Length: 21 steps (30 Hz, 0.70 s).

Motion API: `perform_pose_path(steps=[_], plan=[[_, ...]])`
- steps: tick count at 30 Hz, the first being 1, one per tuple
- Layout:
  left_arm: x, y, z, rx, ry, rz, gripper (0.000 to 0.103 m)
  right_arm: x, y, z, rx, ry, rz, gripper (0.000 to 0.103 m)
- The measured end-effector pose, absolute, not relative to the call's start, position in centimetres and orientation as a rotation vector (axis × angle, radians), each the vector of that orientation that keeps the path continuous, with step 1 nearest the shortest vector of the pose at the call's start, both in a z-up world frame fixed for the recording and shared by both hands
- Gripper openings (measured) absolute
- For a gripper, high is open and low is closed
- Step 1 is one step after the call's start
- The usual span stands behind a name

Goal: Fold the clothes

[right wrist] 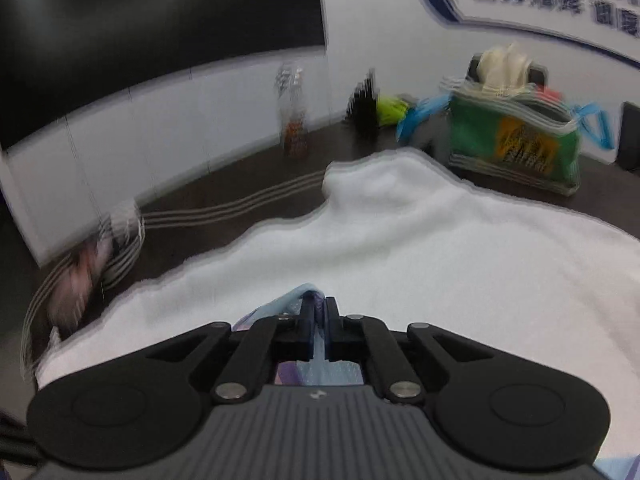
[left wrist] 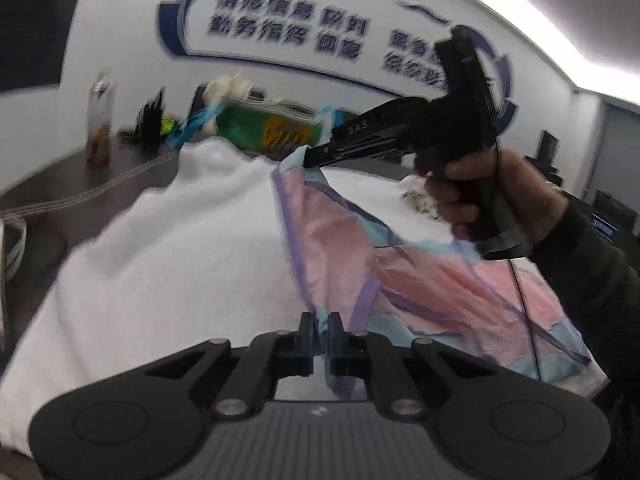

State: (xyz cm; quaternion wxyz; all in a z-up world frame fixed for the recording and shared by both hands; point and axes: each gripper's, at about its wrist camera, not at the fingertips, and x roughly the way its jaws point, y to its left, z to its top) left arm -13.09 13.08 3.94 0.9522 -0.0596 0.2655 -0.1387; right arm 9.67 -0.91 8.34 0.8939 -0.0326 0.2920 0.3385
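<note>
A thin garment (left wrist: 420, 280) in pink and light blue with purple seams hangs stretched above a white towel (left wrist: 168, 248). My left gripper (left wrist: 321, 322) is shut on its near edge. In the left wrist view the right gripper (left wrist: 310, 158), held by a hand (left wrist: 492, 196), pinches the far corner of the garment and lifts it. In the right wrist view my right gripper (right wrist: 319, 306) is shut on a fold of the same blue and purple garment (right wrist: 294, 298), above the white towel (right wrist: 440, 248). Both views are motion-blurred.
The towel covers a dark table (right wrist: 224, 200). At the back stand a green bag (right wrist: 516, 144) stuffed with pale cloth, a bottle (right wrist: 294, 120), a dark holder (right wrist: 362, 112) and blue straps. A striped band (right wrist: 132, 224) lies at left. A sleeve (left wrist: 600, 280) fills the right side.
</note>
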Motion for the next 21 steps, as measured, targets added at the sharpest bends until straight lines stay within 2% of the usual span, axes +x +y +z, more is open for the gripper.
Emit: perform_pose_path(steps=[3, 5, 6, 8, 12, 15, 16, 17, 21], plan=[[-12.5, 13.2, 3.3, -0.101, 0.581, -0.238, 0.012, 10.1, -2.5, 7.9, -0.042, 0.657, 0.682, 0.012], [-11.7, 13.7, 2.3, -0.109, 0.623, -0.187, 0.023, 10.2, -2.6, 7.2, -0.102, 0.688, 0.688, 0.044], [-11.8, 14.2, 2.1, -0.135, 0.626, -0.197, 0.025, 10.2, -2.9, 7.1, -0.119, 0.688, 0.682, 0.046], [-12.0, 15.2, 1.9, -0.189, 0.629, -0.219, 0.039, 10.2, -3.9, 7.3, -0.102, 0.693, 0.688, 0.046], [-11.3, 16.1, 2.1, -0.243, 0.634, -0.216, 0.042, 10.7, -3.7, 7.7, -0.025, 0.734, 0.746, 0.046], [-10.2, 15.0, 1.8, -0.204, 0.643, -0.167, 0.035, 10.6, -2.0, 6.7, -0.071, 0.754, 0.747, 0.044], [-10.0, 14.7, 1.7, -0.196, 0.648, -0.158, 0.018, 10.5, -1.4, 6.4, -0.086, 0.761, 0.747, 0.03], [-9.7, 14.4, 1.7, -0.188, 0.653, -0.148, 0.008, 10.5, -0.8, 6.1, -0.101, 0.768, 0.747, 0.003], [-10.9, 13.8, 2.1, -0.174, 0.621, -0.165, 0.006, 10.3, 1.5, 4.7, -0.162, 0.795, 0.747, 0.003]])
